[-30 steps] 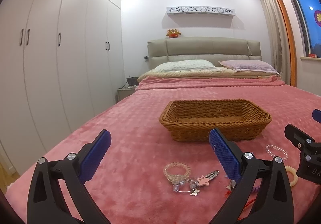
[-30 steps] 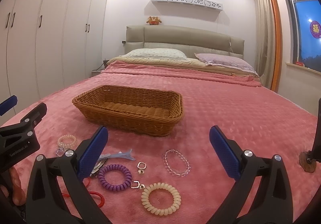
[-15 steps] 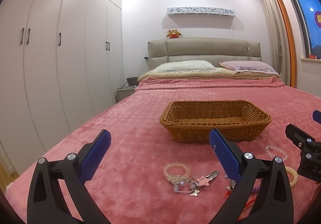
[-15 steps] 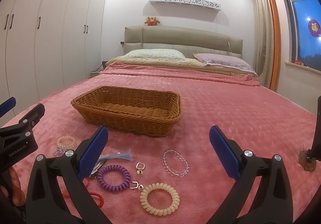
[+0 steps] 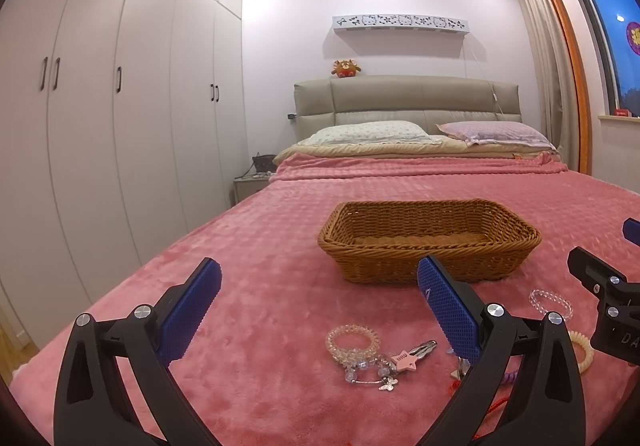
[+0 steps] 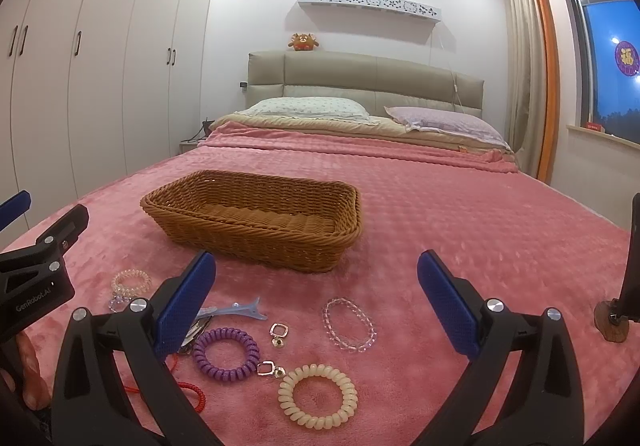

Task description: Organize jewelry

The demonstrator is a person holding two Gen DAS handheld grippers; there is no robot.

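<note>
— Between the left gripper (image 5: 319, 308) and the right gripper (image 6: 316, 298), anything changed since a second ago?

— Hardly; both hover level over the pink blanket (image 6: 460, 214), jaws spread wide and holding nothing, and the basket (image 6: 256, 242) sits slightly lower in the right view.

— Where's the jewelry?

— On the blanket in front of the basket. Left view: stacked bead bracelets (image 5: 353, 342) and a star clip (image 5: 410, 356). Only the right view shows the purple coil tie (image 6: 226, 352), cream coil tie (image 6: 317, 395) whole, clear bead bracelet (image 6: 349, 324) and blue clip (image 6: 236, 310).
</note>
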